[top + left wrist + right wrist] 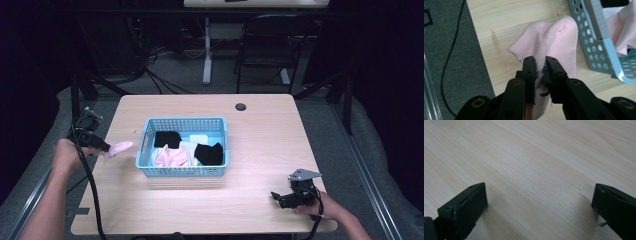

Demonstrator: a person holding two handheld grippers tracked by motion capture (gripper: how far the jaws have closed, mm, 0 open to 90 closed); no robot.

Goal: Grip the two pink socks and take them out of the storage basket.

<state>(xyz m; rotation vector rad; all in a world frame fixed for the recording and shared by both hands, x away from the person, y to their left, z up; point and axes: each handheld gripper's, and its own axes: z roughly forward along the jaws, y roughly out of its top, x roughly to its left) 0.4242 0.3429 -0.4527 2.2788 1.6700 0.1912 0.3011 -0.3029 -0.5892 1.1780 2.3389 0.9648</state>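
Note:
A pink sock [118, 148] [551, 42] hangs over the table's left part, just left of the blue basket [145, 135] [599, 42]. My left gripper [102, 146] [540, 62] is shut on the sock near its middle, and the toe end points toward the basket. Inside the basket lie two black socks [166, 138], a pink cloth [171, 157] and white pieces [198, 138]. Near the table's front right edge my right gripper [280, 197] [539, 202] stands open low over bare wood, with nothing between its jaws.
The wooden table [260, 145] has a cable hole [240, 106] at its back. A black cable [90, 185] trails from the left gripper past the table's left edge. A chair [270, 45] and a desk leg [207, 55] stand beyond the table.

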